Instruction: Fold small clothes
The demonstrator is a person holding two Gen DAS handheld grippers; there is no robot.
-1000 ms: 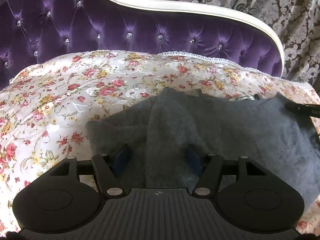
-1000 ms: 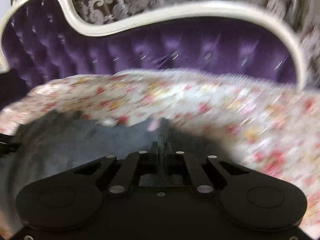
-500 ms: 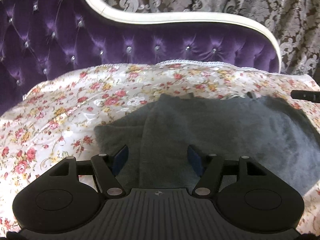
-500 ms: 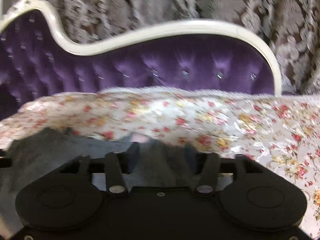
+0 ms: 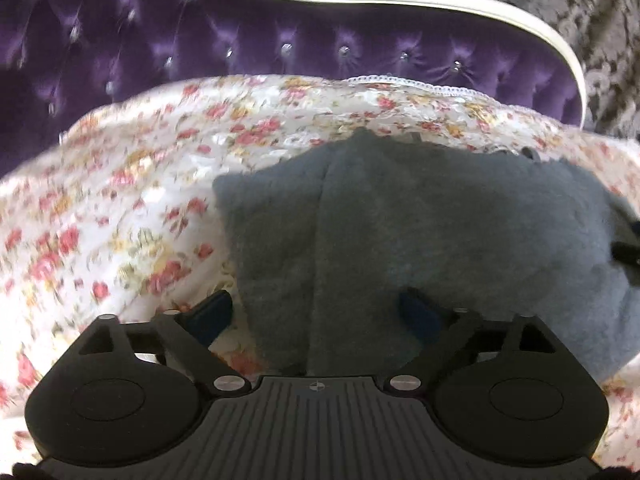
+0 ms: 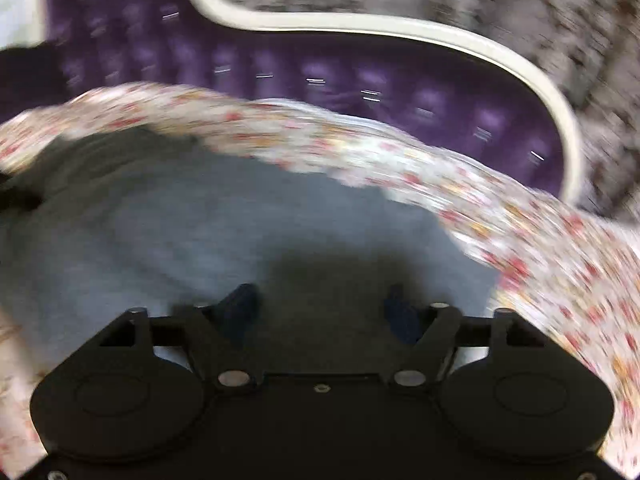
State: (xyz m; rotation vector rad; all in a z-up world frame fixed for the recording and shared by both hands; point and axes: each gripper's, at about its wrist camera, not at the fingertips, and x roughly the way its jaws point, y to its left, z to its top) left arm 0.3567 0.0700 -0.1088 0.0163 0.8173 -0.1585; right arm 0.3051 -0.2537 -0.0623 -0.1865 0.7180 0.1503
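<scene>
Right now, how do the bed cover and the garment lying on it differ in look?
The floral bedspread is shiny white with red and yellow flowers; the grey fleece garment is plain, matte and fuzzy. The bedspread covers the whole bed and has a lace edge; the garment is a small folded piece lying on top. Both are fabric.

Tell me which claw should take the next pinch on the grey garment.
Probably the left claw: it is open astride the grey garment's near-left edge. The right claw, also open, is over its flat middle.
</scene>
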